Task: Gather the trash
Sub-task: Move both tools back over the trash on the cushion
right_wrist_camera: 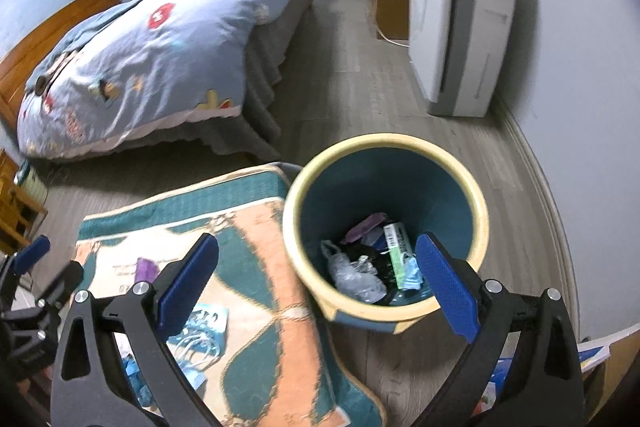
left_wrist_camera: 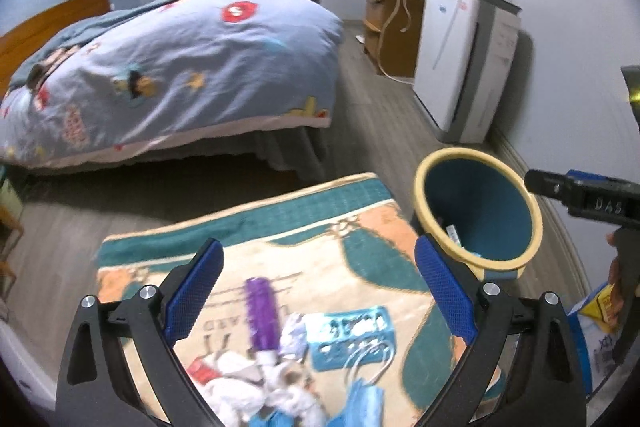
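Trash [left_wrist_camera: 288,383] lies heaped on a patterned mat [left_wrist_camera: 320,223] on the bedroom floor: crumpled white tissues, a purple wrapper [left_wrist_camera: 259,311], a teal blister pack [left_wrist_camera: 352,337] and a blue face mask [left_wrist_camera: 360,403], all bunched at the mat's near edge, within easy reach of the bin [right_wrist_camera: 384,227]. The left hand-held gripper [left_wrist_camera: 320,291] hangs over the heap with its jaws wide apart and nothing between them, placed as if to come down on the next piece. The right hand-held gripper [right_wrist_camera: 320,287], jaws likewise spread and empty, hangs above the bin, which stands just beside the mat's right edge on the wood floor [right_wrist_camera: 360,75]. A clear plastic bag [right_wrist_camera: 352,275], a green packet [right_wrist_camera: 396,247] and other scraps already sit at the bottom, so collecting appears well under way, with most of the pile yet to go. A bed [left_wrist_camera: 180,67] fills the background.
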{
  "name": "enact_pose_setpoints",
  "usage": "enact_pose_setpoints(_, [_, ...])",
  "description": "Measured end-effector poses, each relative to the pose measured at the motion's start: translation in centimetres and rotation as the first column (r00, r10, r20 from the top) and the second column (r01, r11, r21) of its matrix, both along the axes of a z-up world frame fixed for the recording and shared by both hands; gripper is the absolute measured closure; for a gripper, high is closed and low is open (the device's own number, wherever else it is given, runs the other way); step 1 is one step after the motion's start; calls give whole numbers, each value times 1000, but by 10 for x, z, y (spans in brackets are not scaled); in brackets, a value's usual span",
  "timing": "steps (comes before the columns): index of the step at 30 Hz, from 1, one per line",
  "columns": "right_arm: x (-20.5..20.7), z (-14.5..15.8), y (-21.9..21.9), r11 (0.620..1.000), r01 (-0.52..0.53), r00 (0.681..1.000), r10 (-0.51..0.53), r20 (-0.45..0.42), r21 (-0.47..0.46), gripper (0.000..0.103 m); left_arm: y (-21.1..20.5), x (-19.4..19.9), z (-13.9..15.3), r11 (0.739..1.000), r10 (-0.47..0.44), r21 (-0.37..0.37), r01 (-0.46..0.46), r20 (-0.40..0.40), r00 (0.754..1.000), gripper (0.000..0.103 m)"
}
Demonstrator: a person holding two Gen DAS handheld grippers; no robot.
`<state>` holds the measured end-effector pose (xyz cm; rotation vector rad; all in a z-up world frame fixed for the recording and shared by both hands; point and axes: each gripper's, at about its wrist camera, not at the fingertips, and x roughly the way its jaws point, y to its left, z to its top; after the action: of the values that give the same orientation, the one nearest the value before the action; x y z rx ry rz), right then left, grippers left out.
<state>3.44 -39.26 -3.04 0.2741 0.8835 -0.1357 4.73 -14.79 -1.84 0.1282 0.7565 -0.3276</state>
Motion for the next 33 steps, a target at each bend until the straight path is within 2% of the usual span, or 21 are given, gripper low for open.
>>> enact_pose_setpoints(4, [-5, 4, 29, 999, -29, 1000, 29, 1, 13, 6, 31, -15, 5, 999, 42, -29, -42, -9, 999, 7])
enact_pose_setpoints(10, [-13, 3, 66, 997, -46, 999, 47, -9, 62, 6, 77, -35, 3, 994, 100, -30, -101, -15, 995, 7])
enact_pose_setpoints(14, [-18, -1, 90, 997, -72, 997, 73, -26, 39, 6, 110, -43, -2, 987, 162, -15, -163, -28, 986, 7])
enact_pose_setpoints(18, [-20, -14, 108, 996, -90, 994, 91, -59, 22, 6, 142, -47, -11, 973, 221, -50, -225, -75, 972, 7])
enact_pose_setpoints(20, [-20, -21, 114, 995, -97, 992, 98, -76, 14, 6, 156, -47, -15, 966, 250, -40, -254, -78, 965, 7])
enact_pose_setpoints(23, [-23, -33, 127, 994, -111, 988, 110, -106, -8, 6, 168, -45, -20, 961, 276, -6, -277, -81, 958, 7])
enact_pose_setpoints(29, [-47, -69, 155, 991, -115, 979, 125, -159, 72, 6, 174, -38, -27, 960, 280, 9, -280, -99, 955, 7])
enact_pose_setpoints(33, [-59, -92, 171, 991, -104, 973, 119, -198, 83, 6, 169, -36, -27, 964, 266, 9, -266, -95, 959, 7])
